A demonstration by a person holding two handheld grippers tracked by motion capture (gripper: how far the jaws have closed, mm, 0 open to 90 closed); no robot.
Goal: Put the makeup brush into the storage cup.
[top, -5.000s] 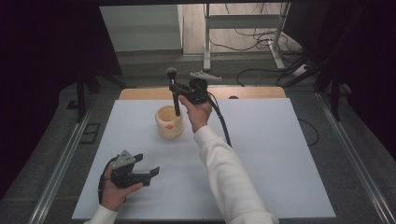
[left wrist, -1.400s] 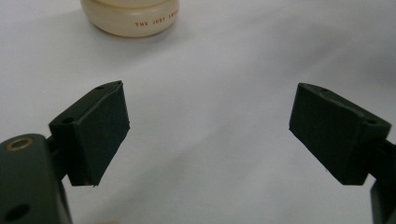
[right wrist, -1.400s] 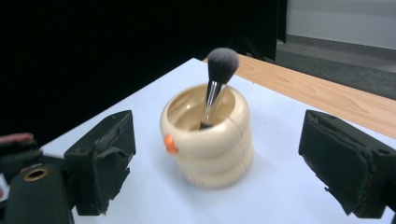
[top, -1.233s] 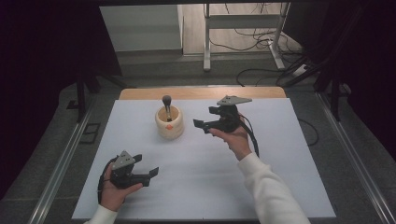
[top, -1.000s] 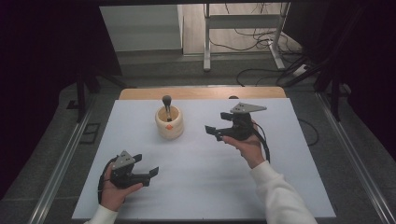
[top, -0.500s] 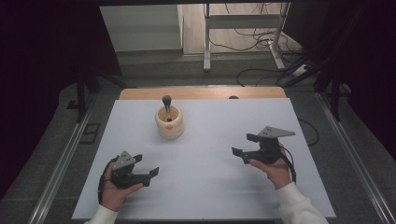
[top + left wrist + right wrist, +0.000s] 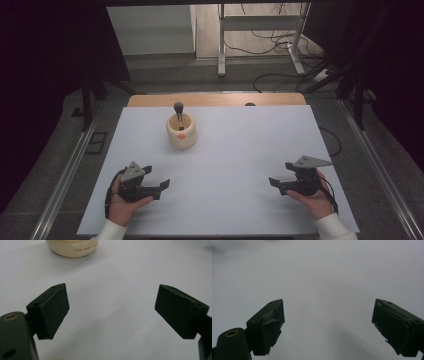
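Observation:
A cream round cup [image 7: 181,132] stands toward the back left of the white table [image 7: 240,150], with a dark-knobbed utensil [image 7: 178,112] standing in it. The cup's base [image 7: 72,247] is at the top of the left gripper view, with small lettering on it. My left gripper [image 7: 161,186] rests open at the front left, jaws wide apart with bare table between them [image 7: 111,312]. At the front right, my right gripper [image 7: 276,183] is open too and holds nothing [image 7: 328,326]. Both point toward the table's middle.
A wooden strip [image 7: 215,99] runs along the table's far edge. Metal rails [image 7: 70,175] flank the table on both sides. Beyond the table are cables [image 7: 280,75] on the floor and a metal stand [image 7: 222,45].
Five seconds ago my right gripper held the utensil upright over the cup. The utensil now stands in the cup, and the right gripper has drawn back to the front right, open.

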